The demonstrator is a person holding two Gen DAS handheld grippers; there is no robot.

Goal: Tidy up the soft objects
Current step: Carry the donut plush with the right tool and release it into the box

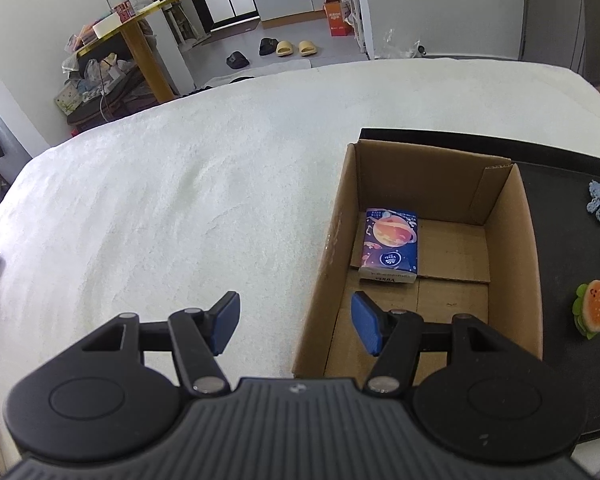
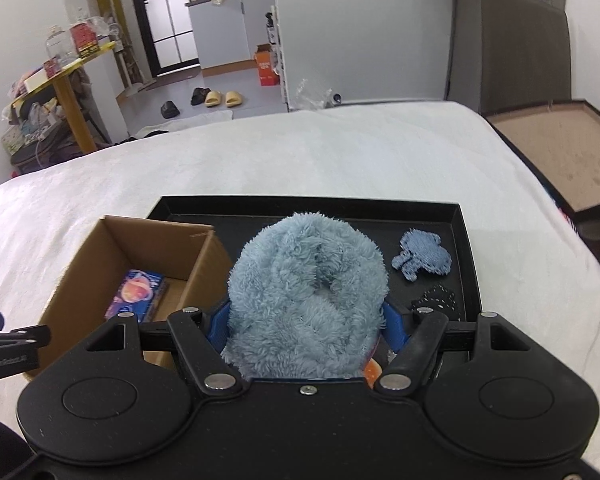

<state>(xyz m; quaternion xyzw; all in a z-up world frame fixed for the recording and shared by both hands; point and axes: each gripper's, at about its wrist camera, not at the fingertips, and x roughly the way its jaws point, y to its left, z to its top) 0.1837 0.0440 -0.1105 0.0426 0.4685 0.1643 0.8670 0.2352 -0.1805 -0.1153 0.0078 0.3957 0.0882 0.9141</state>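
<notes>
Here the left tongs (image 1: 296, 322) hang over the near left wall of the cardboard box (image 1: 328, 264), their blue pads (image 1: 225, 322) standing well apart with nothing between them. The box sits on a white bed (image 1: 160, 200), its open top showing a dark blue tissue pack (image 1: 389, 246) printed with a planet, lying flat on the box floor by the left wall. Just right of the box lies a black tray (image 2: 466, 248), and the box's far right corner overlaps the tray's left part. Above the tray, the right tongs (image 2: 306, 330) are clamped around a fluffy light-blue plush (image 2: 306, 292), which bulges up between the pads and fills the gap. Further right on the tray rest a small denim bear patch (image 2: 422, 256) and, nearer, a dark stitched patch (image 2: 436, 302). From the left wrist view, a little burger toy (image 1: 594, 308) lies near the tray's right side.
</notes>
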